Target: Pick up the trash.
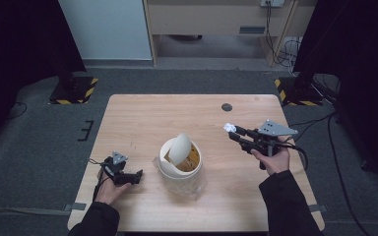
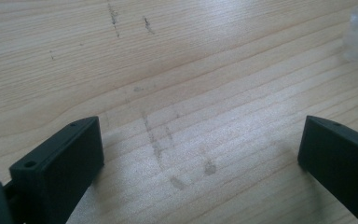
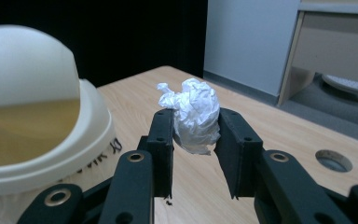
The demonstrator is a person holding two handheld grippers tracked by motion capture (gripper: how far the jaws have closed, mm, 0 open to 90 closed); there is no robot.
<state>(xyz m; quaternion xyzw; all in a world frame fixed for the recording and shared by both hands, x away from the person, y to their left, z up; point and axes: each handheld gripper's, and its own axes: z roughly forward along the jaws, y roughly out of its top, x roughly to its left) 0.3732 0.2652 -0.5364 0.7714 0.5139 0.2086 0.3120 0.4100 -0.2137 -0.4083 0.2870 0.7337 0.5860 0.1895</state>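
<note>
A crumpled white tissue (image 3: 193, 114) is pinched between the black jaws of my right gripper (image 3: 196, 128), which is shut on it and held above the table. In the high view that right gripper (image 1: 234, 132) is right of a small white bin (image 1: 179, 164) with a tilted swing lid (image 1: 178, 148), and the tissue (image 1: 228, 128) shows at its tip. The bin (image 3: 42, 135) fills the left of the right gripper view. My left gripper (image 1: 137, 176) rests low at the table's front left, open, with bare wood between its jaws (image 2: 200, 154).
The wooden table (image 1: 142, 118) has a round cable hole (image 1: 227, 107) near its far right edge. A clear plastic liner (image 1: 194, 184) bulges from under the bin. Black stands and cables line the floor on both sides, beyond the table.
</note>
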